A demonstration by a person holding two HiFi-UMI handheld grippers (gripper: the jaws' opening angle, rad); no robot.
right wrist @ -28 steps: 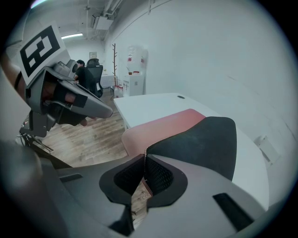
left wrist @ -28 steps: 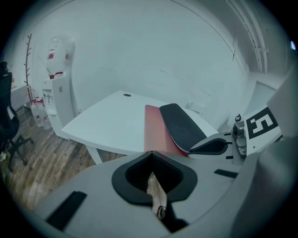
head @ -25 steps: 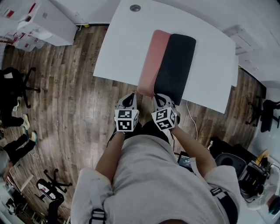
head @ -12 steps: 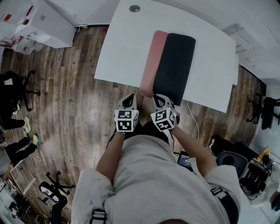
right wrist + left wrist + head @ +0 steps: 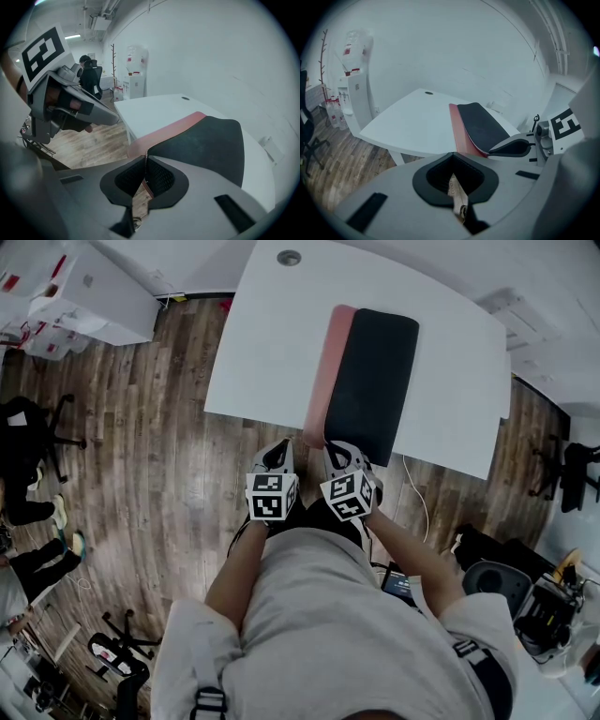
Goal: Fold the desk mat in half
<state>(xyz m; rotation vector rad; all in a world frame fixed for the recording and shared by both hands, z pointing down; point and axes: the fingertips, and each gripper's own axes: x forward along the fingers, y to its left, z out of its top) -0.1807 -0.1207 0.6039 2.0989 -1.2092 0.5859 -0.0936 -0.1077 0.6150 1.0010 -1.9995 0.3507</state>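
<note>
Only the right fingers hold the mat.

Head view: the desk mat [image 5: 375,371] lies long-ways on the white surface [image 5: 267,343]. Its black side faces up, with a pink strip along the left. Its near end sits at the near edge of the surface. The right gripper [image 5: 336,451] is at that end, and the left gripper [image 5: 279,451] is just beside it, over the wood floor [image 5: 141,446]. Bare surface lies on both sides of the mat.

Left gripper view: these fingers are closed tip to tip with nothing in them. Floor shows through the gap below the tips. The mat's near corner curls up off the surface by the right gripper.

Right gripper view: these fingers are pinched shut on the mat's thin near edge. Pink shows along the mat's left edge.
</note>
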